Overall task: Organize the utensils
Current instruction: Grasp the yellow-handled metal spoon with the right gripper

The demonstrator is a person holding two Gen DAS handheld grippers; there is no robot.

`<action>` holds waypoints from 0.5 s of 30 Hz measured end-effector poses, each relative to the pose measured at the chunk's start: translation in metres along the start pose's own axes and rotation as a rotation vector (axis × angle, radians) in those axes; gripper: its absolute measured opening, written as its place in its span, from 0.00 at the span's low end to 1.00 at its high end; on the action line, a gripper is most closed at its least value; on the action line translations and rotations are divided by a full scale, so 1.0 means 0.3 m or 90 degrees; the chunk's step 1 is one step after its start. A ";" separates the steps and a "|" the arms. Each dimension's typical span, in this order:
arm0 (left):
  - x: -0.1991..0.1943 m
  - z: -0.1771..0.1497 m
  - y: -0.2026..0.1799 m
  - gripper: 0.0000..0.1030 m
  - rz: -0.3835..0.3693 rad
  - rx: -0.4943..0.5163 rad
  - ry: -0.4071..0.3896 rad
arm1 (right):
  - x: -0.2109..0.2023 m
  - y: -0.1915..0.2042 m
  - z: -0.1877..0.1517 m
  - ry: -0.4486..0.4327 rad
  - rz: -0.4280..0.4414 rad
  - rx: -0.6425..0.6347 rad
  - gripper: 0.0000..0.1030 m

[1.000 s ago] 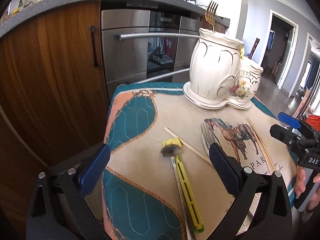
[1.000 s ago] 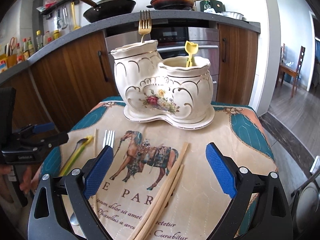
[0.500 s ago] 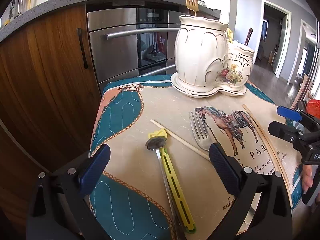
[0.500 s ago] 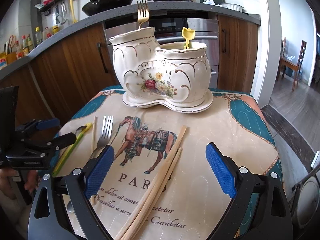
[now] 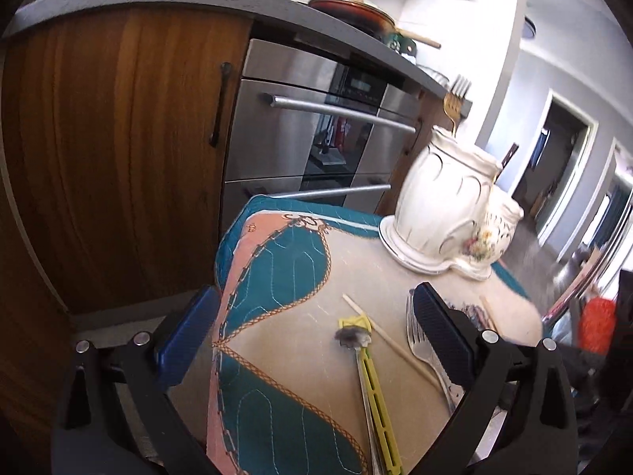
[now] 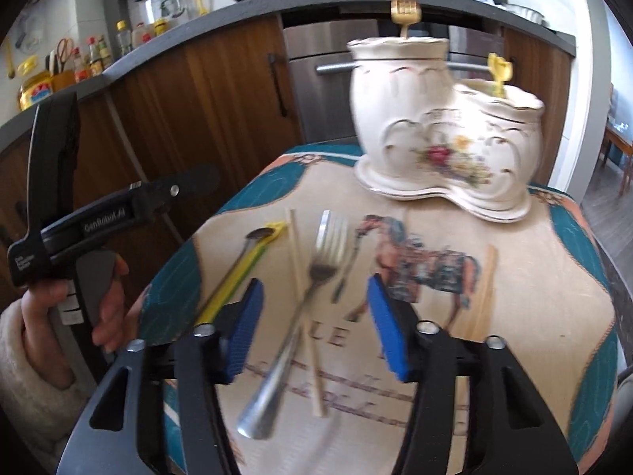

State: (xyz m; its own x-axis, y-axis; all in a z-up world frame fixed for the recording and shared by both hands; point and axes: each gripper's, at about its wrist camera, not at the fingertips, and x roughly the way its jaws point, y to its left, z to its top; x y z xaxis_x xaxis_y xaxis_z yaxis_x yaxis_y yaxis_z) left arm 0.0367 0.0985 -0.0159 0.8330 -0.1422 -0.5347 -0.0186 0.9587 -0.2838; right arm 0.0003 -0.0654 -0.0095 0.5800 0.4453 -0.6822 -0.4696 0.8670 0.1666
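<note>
reading "genrobot.ai": left hand-held gripper (image 6: 190, 182)

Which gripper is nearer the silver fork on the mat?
Right. The right gripper is open with the silver fork lying between its pads. The left gripper is off to the fork's left side, open around the yellow utensil.

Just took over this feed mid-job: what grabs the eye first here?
The white two-pot ceramic holder at the far edge of the horse-print mat, a gold fork upright in its taller pot. Nearer, the silver fork lies on the mat between the open blue pads of the right gripper.
</note>
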 end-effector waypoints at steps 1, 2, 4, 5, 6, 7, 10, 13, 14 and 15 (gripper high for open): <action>-0.001 0.003 0.009 0.93 -0.002 -0.007 -0.001 | 0.022 0.020 0.010 0.009 0.006 0.002 0.36; -0.003 0.007 0.019 0.92 -0.002 -0.017 -0.005 | 0.045 0.039 0.021 0.019 0.014 0.003 0.33; -0.006 0.013 0.027 0.88 -0.001 -0.021 -0.010 | 0.080 0.070 0.039 0.033 0.025 0.006 0.26; -0.007 0.016 0.031 0.87 0.003 -0.021 -0.013 | 0.097 0.084 0.048 0.039 0.030 0.007 0.25; -0.007 0.017 0.035 0.85 0.005 -0.021 -0.014 | 0.106 0.093 0.054 0.043 0.032 0.008 0.23; -0.008 0.015 0.039 0.83 0.005 -0.024 -0.014 | 0.127 0.106 0.065 0.049 0.028 0.005 0.20; -0.001 0.017 0.067 0.79 -0.004 -0.048 -0.006 | 0.171 0.108 0.085 0.062 0.014 0.008 0.16; 0.011 0.020 0.095 0.78 -0.006 -0.069 0.003 | 0.205 0.104 0.095 0.080 0.031 0.032 0.15; 0.013 0.018 0.100 0.78 -0.007 -0.076 0.006 | 0.211 0.110 0.097 0.080 0.035 0.032 0.15; 0.015 0.019 0.107 0.78 -0.010 -0.084 0.008 | 0.217 0.120 0.100 0.080 0.031 0.027 0.15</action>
State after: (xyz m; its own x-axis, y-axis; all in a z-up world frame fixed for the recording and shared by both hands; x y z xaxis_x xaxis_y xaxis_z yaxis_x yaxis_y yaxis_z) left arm 0.0431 0.1300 -0.0229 0.8271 -0.1607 -0.5386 -0.0783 0.9159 -0.3936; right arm 0.0412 0.0015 -0.0265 0.4676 0.4582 -0.7559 -0.4651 0.8547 0.2304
